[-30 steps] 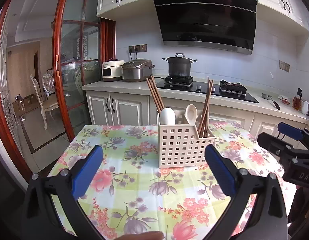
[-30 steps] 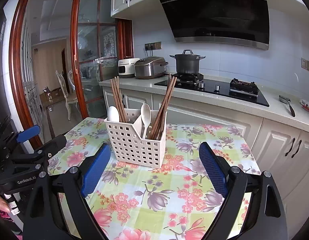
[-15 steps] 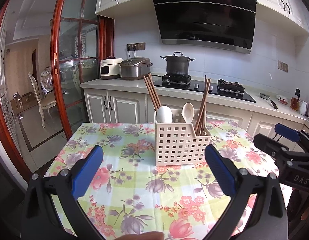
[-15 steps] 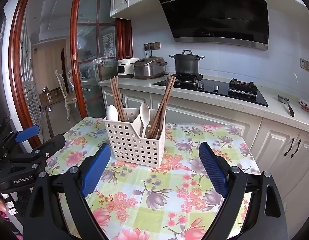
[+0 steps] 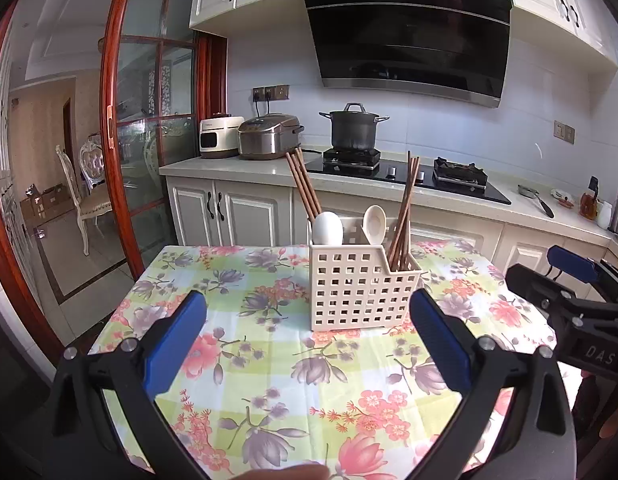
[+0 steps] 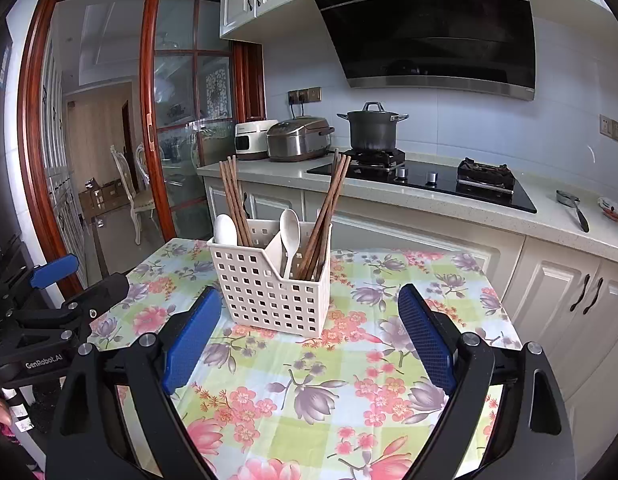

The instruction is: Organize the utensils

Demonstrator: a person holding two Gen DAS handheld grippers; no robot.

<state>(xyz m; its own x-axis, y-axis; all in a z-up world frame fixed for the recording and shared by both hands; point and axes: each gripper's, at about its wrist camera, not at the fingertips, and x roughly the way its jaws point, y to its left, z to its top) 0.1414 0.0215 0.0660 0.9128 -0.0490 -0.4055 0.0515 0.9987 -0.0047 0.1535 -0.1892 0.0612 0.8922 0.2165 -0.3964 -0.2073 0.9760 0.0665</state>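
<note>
White divider point(image 6: 278, 245) only right view

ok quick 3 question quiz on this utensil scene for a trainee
1. True or false: the left hand-held gripper is shut on a spoon.
2. How many bundles of chopsticks stand in the white basket? A one, B two, C four.
3. Fill in: the basket stands on a table with a ____ tablecloth.

Key: 1 false, it is open and empty, like the right hand-held gripper; 2 B, one beside a spoon, one further right; 3 floral.
</note>
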